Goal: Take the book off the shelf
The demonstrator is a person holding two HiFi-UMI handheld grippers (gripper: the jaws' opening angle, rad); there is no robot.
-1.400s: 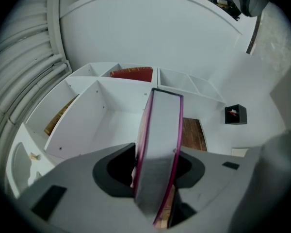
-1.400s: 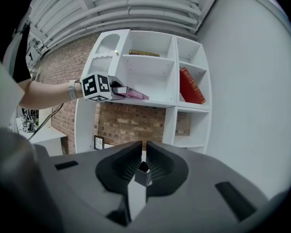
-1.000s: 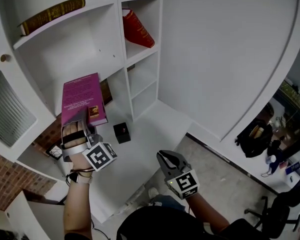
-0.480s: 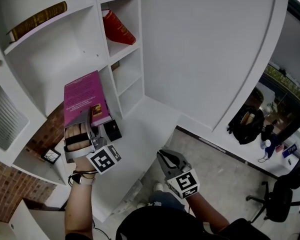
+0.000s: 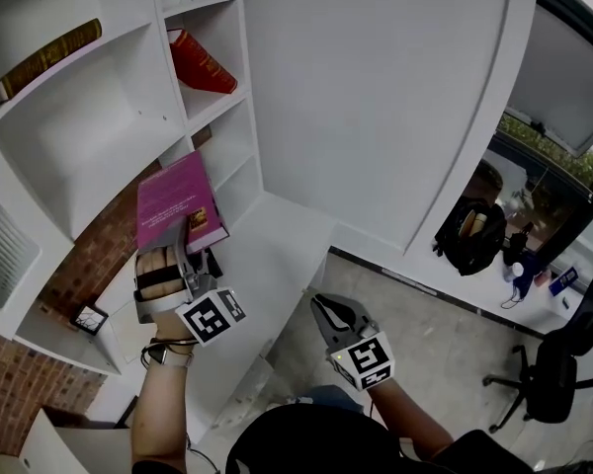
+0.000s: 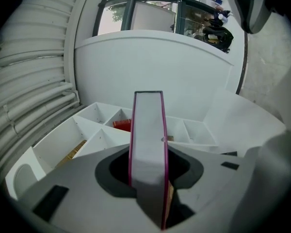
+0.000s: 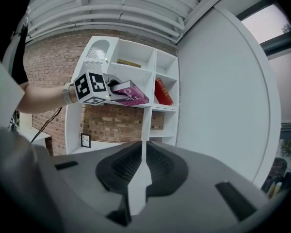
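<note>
The magenta book (image 5: 176, 205) is off the white shelf unit (image 5: 128, 97) and hangs in the air in front of it. My left gripper (image 5: 190, 239) is shut on the book's near end; its jaws have just been closing a little further on it. In the left gripper view the book (image 6: 148, 140) stands on edge between the jaws of the left gripper (image 6: 148, 191), pages toward the camera. My right gripper (image 5: 322, 310) hovers lower right, shut with nothing in it. The right gripper view shows its jaws meeting (image 7: 141, 152), and the book (image 7: 132, 94) beyond them.
A red book (image 5: 200, 62) leans in an upper compartment and a brown book (image 5: 44, 57) lies on the shelf to its left. A small framed picture (image 5: 87, 317) sits on the low ledge. A backpack (image 5: 469, 235) and an office chair (image 5: 553, 373) stand at the right.
My left gripper has carried the magenta book away from the shelf, rightward in the head view. The shelf unit has slid left in the picture. The right gripper stays shut at about the same spot.
</note>
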